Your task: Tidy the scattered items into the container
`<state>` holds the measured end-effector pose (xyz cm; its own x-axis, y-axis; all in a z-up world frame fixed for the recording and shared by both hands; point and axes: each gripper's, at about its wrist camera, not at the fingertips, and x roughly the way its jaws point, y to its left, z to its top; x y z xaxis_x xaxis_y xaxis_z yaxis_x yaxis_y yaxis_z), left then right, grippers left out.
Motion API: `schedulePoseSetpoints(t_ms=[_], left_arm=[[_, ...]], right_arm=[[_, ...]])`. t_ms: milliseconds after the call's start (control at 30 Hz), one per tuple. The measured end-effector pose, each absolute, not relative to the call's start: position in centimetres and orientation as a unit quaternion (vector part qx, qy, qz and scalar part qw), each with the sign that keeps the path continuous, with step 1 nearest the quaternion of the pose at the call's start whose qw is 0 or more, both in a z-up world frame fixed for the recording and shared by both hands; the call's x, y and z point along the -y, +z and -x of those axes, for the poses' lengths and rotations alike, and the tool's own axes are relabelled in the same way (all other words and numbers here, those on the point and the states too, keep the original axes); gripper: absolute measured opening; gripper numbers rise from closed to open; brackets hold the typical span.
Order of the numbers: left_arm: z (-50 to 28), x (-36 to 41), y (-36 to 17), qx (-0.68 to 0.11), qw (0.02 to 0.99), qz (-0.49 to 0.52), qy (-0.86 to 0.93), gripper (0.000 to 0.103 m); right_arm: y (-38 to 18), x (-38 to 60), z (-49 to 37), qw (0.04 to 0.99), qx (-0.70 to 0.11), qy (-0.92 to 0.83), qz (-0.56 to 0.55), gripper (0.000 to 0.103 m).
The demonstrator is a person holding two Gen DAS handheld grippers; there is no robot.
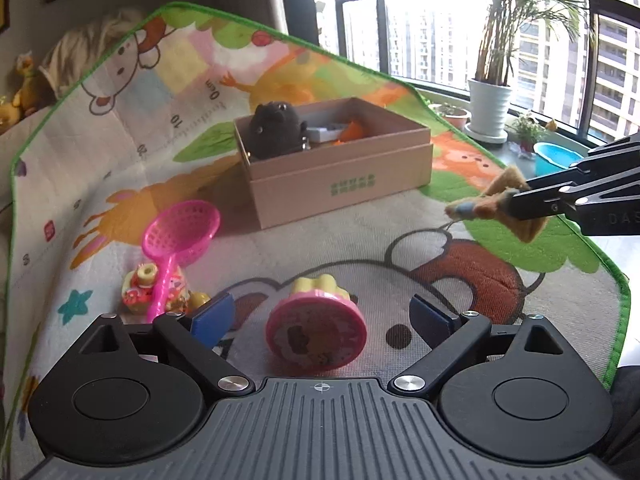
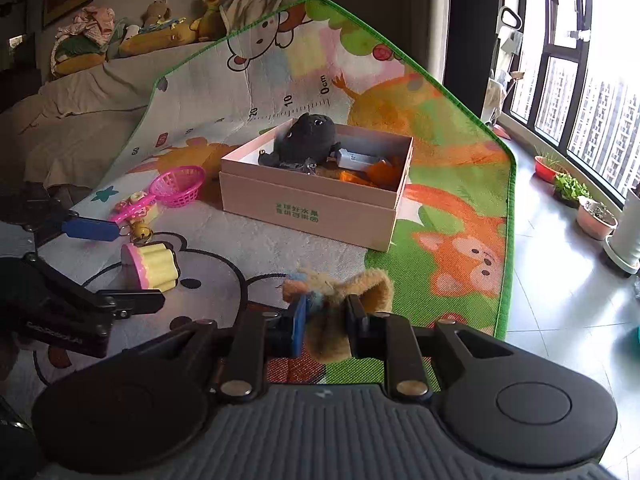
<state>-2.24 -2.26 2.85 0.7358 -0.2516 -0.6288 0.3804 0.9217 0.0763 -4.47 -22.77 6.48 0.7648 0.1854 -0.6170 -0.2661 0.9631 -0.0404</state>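
A pink-and-yellow cupcake toy [image 1: 316, 326] [image 2: 150, 266] lies on its side on the play mat [image 1: 360, 248]. My left gripper [image 1: 320, 318] [image 2: 138, 266] is open around it, with a gap at each blue pad [image 1: 212, 316]. My right gripper [image 2: 326, 316] [image 1: 516, 204] is shut on a brown plush toy [image 2: 344, 292] [image 1: 504, 200], held above the mat to the right. The open cardboard box [image 1: 340, 176] [image 2: 316, 208] stands further back and holds a black plush [image 1: 276, 130] [image 2: 308, 136] and orange items. A pink scoop [image 1: 180, 236] [image 2: 178, 186] lies to the left.
A small yellow-red toy [image 1: 140, 288] and a bell keychain [image 2: 142, 232] lie under the scoop's handle. The mat's far part rises against a sofa [image 2: 80, 128] with soft toys. Right of the mat's green edge [image 2: 508, 216] is tiled floor with plant pots [image 1: 489, 108] and a blue basin [image 1: 556, 158].
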Motion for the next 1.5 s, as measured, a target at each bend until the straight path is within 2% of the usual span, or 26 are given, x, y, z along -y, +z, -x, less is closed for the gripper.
schedulePoseSetpoints(t_ms=[100,167,267,600,833,900,933,967,1000,1067,1400,1500], left_arm=[[1.7,2.4,2.1,-0.328,0.924,-0.097,-0.170,0.094],[1.4,2.5,1.8,-0.334,0.923,-0.094,-0.167,0.069],[1.2,2.3,1.6,-0.338,0.922,-0.088,-0.164,0.061],[1.6,2.0,4.8,-0.301,0.932,-0.080,-0.184,0.061],[-4.2,3.5,10.7,-0.214,0.955,-0.081,-0.188,0.061],[-6.9,4.1,11.7,-0.192,0.961,-0.071,-0.188,0.061],[-8.4,4.2,12.0,-0.179,0.964,-0.062,-0.185,0.072],[-9.7,4.2,12.4,-0.170,0.967,-0.052,-0.180,0.098],[-10.8,4.1,12.6,-0.165,0.969,-0.043,-0.177,0.101],[-12.3,3.2,13.1,-0.170,0.970,-0.032,-0.172,0.100],[-9.6,-6.5,9.2,-0.235,0.968,-0.057,-0.073,0.100],[-8.1,-9.6,7.7,-0.262,0.963,-0.045,-0.037,0.100]], right_arm=[[5.8,22.4,4.8,0.932,-0.332,0.129,0.067,0.020],[5.3,22.2,5.0,0.928,-0.341,0.134,0.068,0.020],[5.0,22.1,5.2,0.926,-0.346,0.139,0.066,0.020],[6.9,22.7,4.6,0.935,-0.323,0.137,0.059,0.020],[12.2,23.3,-1.3,0.960,-0.240,0.138,0.037,0.020],[13.2,23.5,-4.1,0.964,-0.225,0.141,0.021,0.021],[13.4,23.6,-5.8,0.964,-0.223,0.147,0.009,0.022],[13.5,23.9,-7.4,0.964,-0.224,0.145,-0.005,0.029],[13.5,24.1,-8.9,0.964,-0.229,0.137,-0.017,0.039],[13.1,24.2,-11.1,0.964,-0.236,0.121,-0.024,0.045],[10.5,18.1,-12.2,0.950,-0.258,0.177,0.024,0.045],[9.0,13.9,-10.7,0.935,-0.261,0.231,0.065,0.056]])
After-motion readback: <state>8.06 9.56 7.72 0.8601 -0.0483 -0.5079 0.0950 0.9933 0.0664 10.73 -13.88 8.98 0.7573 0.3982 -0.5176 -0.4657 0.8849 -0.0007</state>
